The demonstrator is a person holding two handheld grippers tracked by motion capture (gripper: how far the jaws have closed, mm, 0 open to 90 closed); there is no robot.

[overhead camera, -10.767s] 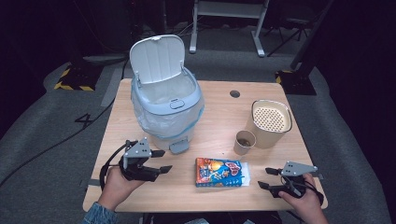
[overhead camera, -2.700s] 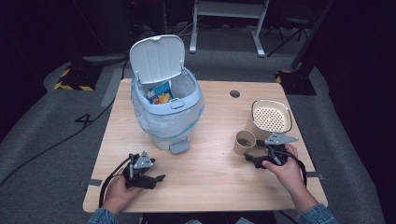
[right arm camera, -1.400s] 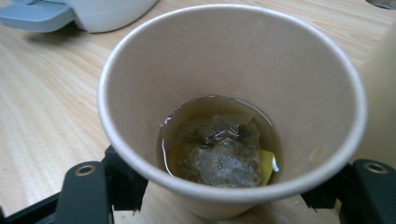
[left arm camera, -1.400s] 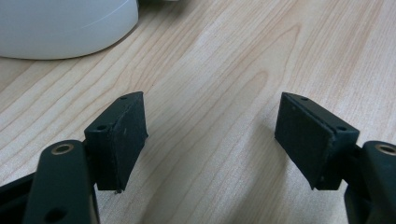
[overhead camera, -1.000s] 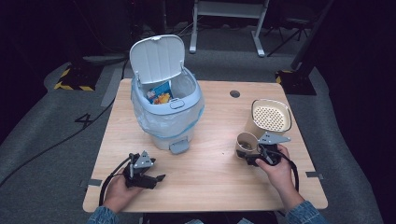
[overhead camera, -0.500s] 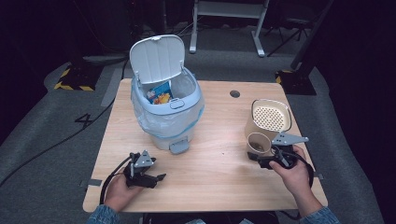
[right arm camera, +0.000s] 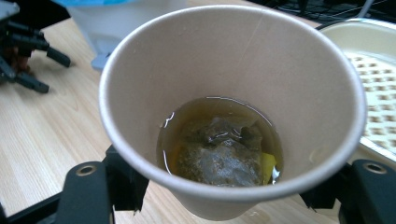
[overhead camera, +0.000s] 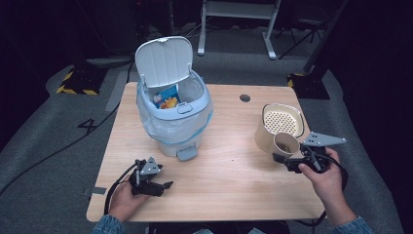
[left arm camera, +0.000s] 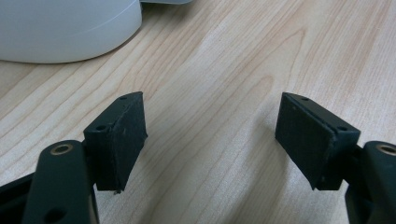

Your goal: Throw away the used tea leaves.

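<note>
High view: half a second back the paper cup (overhead camera: 286, 145) sat lower, just in front of the cream strainer tub (overhead camera: 281, 124); now the right gripper (overhead camera: 295, 161) has carried it up, so that it overlaps the tub's front wall at the right of the frame. Ten seconds ago a colourful snack packet (overhead camera: 166, 96) lay on the wooden surface (overhead camera: 234, 180) near the bottom middle; it now rests inside the bin (overhead camera: 174, 119), as it already did a few seconds ago. The left gripper (overhead camera: 155, 183) has kept its place at the lower left, its hand resting on the surface.

Right gripper view shows the black jaws standing wide on either side of the cup (right arm camera: 232, 109), clamped on its lower wall. The cup is plain brown paper, round, tapering downwards, with a rolled rim. Amber liquid covers its bottom, and a soaked, dark teabag (right arm camera: 219, 151) lies in it. Behind it at the right edge is the tub's perforated insert (right arm camera: 373, 93), glossy, with rows of small holes.

Left gripper view shows two flat, matt black rubber pads spread wide with nothing between them, above pale, grained wood; the smooth, curved base of the bin (left arm camera: 65, 28) fills the upper left corner.
</note>
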